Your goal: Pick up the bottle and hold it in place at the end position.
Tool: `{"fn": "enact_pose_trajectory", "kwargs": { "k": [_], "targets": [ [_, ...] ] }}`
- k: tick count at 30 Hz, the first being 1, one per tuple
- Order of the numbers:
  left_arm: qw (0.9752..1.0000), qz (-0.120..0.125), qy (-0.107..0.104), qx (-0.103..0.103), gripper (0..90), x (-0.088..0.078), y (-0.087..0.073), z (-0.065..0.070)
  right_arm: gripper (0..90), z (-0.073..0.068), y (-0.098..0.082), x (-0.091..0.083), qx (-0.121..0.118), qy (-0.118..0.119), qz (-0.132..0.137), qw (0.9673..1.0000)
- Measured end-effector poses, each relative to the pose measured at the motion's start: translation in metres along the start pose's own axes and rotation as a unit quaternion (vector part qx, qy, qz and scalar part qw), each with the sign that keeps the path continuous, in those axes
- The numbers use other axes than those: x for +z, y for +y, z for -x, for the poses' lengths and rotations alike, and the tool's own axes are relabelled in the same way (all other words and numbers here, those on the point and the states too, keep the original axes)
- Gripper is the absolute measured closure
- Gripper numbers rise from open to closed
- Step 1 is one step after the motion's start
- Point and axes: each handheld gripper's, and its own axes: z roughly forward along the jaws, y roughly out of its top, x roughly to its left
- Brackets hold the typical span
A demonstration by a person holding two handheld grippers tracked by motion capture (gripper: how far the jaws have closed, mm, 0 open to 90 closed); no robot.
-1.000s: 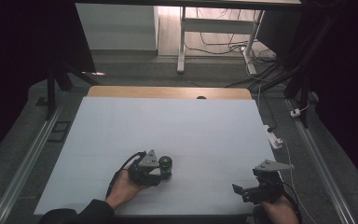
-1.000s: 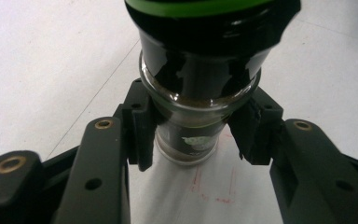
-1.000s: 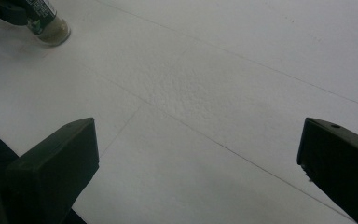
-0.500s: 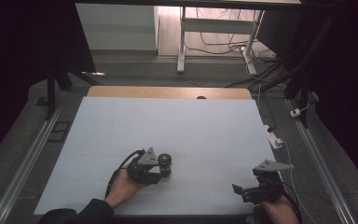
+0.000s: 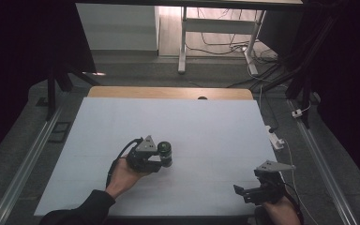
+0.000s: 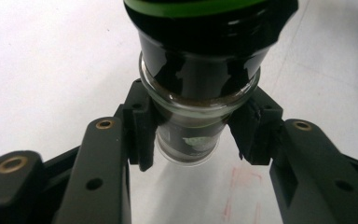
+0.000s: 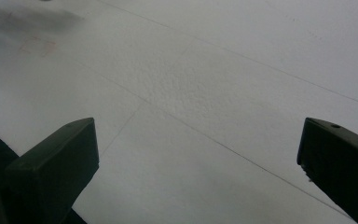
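Since a second ago our left gripper point(image 5: 161, 157) has lifted a little and drifted slightly toward the right of the high view, carrying the glass jar point(image 5: 165, 151) with it. In the left gripper view we see both pads clamped on the jar's point(image 6: 191, 126) clear lower body, below its dark green-rimmed lid. It sits just left of centre, lower half of the frame, over the white table point(image 5: 206, 126). Our right gripper point(image 5: 243, 193), lower right, stands wide apart with nothing between the jaws.
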Motion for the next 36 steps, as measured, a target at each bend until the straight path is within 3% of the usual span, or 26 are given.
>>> {"fn": "enact_pose_trajectory", "kwargs": {
  "k": [19, 22, 29, 36],
  "targets": [
    [0.9996, -0.001, 0.012, -0.026, 53.9, 0.010, 0.030, -0.036, 0.0, 0.001, 0.000, 0.000, 0.001, 0.000, -0.001, 1.0000],
    [0.9994, -0.002, 0.025, -0.023, 53.9, 0.012, 0.034, -0.040, 0.0, 0.001, 0.000, 0.000, 0.002, 0.000, -0.001, 1.0000],
    [0.9993, 0.006, 0.026, -0.026, 53.8, 0.016, 0.044, -0.048, 0.0, 0.001, 0.000, 0.001, 0.002, 0.000, -0.002, 1.0000],
    [0.9989, -0.008, 0.040, -0.021, 53.9, 0.028, 0.042, -0.056, 0.0, 0.001, 0.000, 0.001, 0.002, 0.001, -0.002, 1.0000]
  ]
}}
